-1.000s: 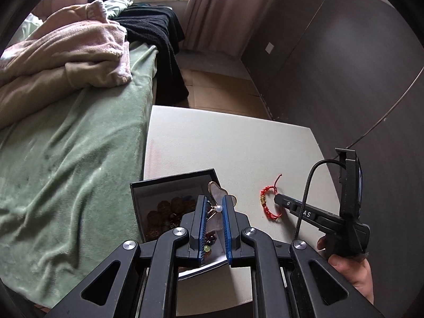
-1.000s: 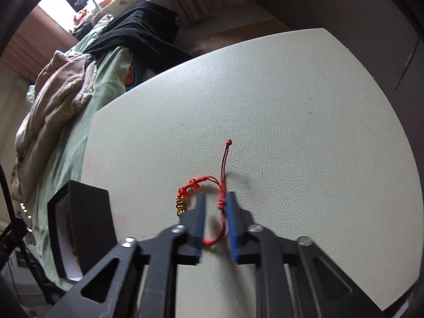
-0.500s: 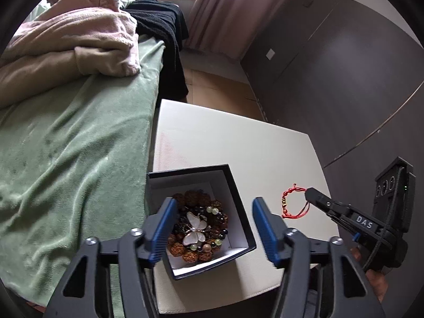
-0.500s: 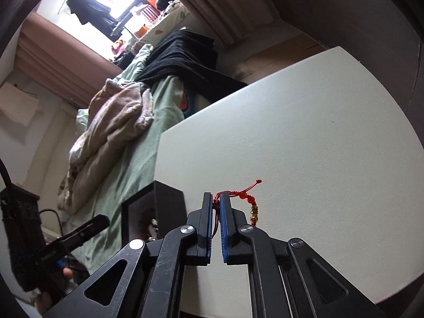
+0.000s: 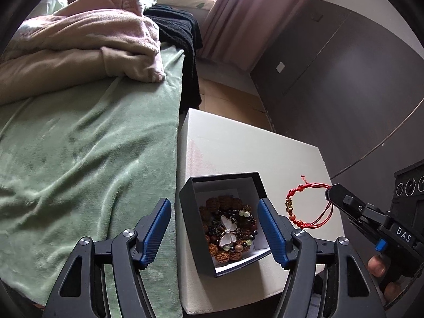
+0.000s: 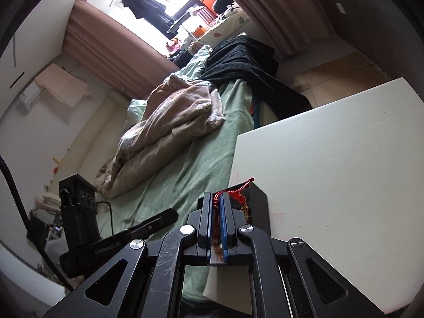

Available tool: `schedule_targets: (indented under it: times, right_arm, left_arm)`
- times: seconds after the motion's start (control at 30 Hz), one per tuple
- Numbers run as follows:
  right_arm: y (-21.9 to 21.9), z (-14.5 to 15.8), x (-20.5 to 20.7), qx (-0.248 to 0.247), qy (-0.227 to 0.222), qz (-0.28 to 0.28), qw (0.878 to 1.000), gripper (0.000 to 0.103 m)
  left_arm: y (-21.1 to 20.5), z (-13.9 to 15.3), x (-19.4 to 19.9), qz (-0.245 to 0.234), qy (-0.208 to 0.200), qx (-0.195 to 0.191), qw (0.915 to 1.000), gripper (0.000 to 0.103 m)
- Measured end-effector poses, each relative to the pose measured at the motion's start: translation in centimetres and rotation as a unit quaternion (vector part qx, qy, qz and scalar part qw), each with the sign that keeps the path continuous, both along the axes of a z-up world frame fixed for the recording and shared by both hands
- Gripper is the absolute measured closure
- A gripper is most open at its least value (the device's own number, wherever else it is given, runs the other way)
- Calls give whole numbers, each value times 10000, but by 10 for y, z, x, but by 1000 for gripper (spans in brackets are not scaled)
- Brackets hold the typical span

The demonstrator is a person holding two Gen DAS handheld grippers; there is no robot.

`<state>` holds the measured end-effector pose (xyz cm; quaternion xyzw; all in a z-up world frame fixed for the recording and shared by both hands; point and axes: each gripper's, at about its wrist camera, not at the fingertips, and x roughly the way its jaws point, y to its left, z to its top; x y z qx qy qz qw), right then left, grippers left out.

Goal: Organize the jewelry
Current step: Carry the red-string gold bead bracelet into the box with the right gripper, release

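A black jewelry box [image 5: 190, 212] stands open at the near left corner of the white table [image 5: 238, 145]. It holds beaded bracelets and a white butterfly piece [image 5: 228, 232]. My left gripper [image 5: 213, 201] is open above the box, one blue finger on each side of it, with nothing between them. My right gripper [image 5: 331, 193] is shut on the cord of a red bracelet [image 5: 288, 203], which hangs in the air just right of the box. In the right wrist view the red bracelet [image 6: 235, 196] dangles from the shut right gripper [image 6: 217, 198] in front of the box [image 6: 258, 204].
A bed with a green blanket [image 5: 92, 159] runs along the table's left edge, with a pink blanket [image 5: 79, 39] and a black cloth [image 5: 180, 31] on it. A dark wardrobe [image 5: 344, 79] stands to the right. A person's hand [image 5: 376, 267] holds the right gripper.
My left gripper let go of the butterfly piece into the box, opened wide and drew back. My right gripper shut on the red bracelet and lifted it off the table toward the box.
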<state>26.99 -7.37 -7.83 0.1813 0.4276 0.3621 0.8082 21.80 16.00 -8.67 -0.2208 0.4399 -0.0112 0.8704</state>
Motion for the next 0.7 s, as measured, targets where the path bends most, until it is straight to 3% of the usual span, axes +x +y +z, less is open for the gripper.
schedule_targets:
  times: [0.3, 0.43, 0.5, 0.57, 0.63, 0.7]
  right_arm:
    - [37, 0, 2, -257, -178, 133, 9994, 96]
    - [47, -7, 2, -865, -321, -2, 9957, 94]
    - [52, -16, 5, -738, -32, 317, 9968, 84]
    - [51, -22, 5, -519, 195, 493, 9972, 50]
    - [45, -20, 0, -575, 76, 342, 9977, 35]
    - [33, -17, -4, -504, 50, 205, 9985, 34]
  left_arm:
    - [12, 3, -9, 86, -17, 13, 10000, 35]
    - [17, 5, -13, 134, -31, -20, 9999, 35]
    - [18, 6, -14, 157, -33, -43, 9999, 35]
    - [17, 6, -15, 182, -3, -74, 9998, 35]
    - [16, 7, -18, 199, 23, -91, 9998, 35]
    - [13, 8, -20, 234, 28, -77, 9997, 34]
